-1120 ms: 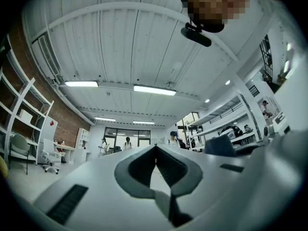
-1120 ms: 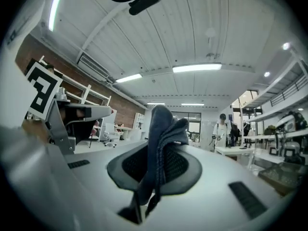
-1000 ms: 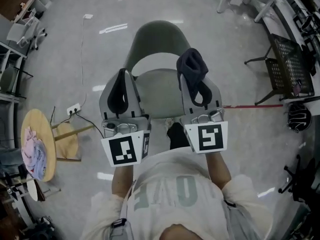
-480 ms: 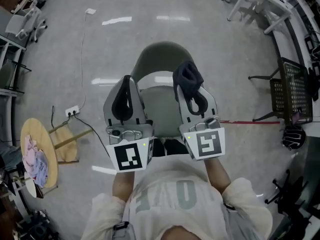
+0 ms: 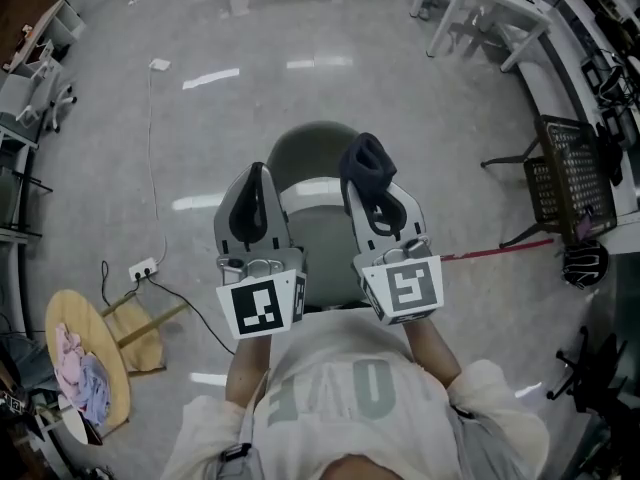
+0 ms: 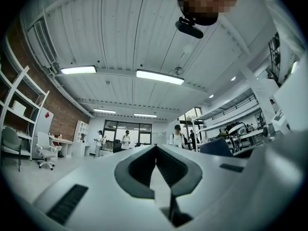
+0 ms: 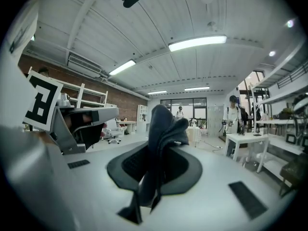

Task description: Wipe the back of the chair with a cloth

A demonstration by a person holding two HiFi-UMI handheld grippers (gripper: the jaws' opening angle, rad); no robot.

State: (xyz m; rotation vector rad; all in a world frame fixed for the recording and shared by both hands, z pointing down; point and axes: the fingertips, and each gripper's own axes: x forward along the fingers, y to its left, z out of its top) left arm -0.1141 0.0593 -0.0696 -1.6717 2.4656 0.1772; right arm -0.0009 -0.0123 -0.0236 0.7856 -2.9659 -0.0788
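A grey-green chair (image 5: 312, 146) stands on the floor below me, its curved back on the far side. Both grippers are held up over its seat, pointing upward. My right gripper (image 5: 362, 160) is shut on a dark cloth (image 5: 366, 162), which sticks out between its jaws and hangs bunched in the right gripper view (image 7: 161, 143). My left gripper (image 5: 256, 173) is shut with nothing in it; in the left gripper view (image 6: 155, 148) its tips meet. Neither gripper touches the chair.
A round wooden stool (image 5: 75, 368) with pale cloths lies at the lower left, beside a power strip (image 5: 145, 267) and cable. White desks (image 5: 480, 8) and a black mesh chair (image 5: 570, 173) stand at the right. People stand far off in the room.
The view has shifted so the chair sits lower and nearer the middle. Both grippers stay raised over the seat, drawn slightly closer to me; the cloth remains in the right one.
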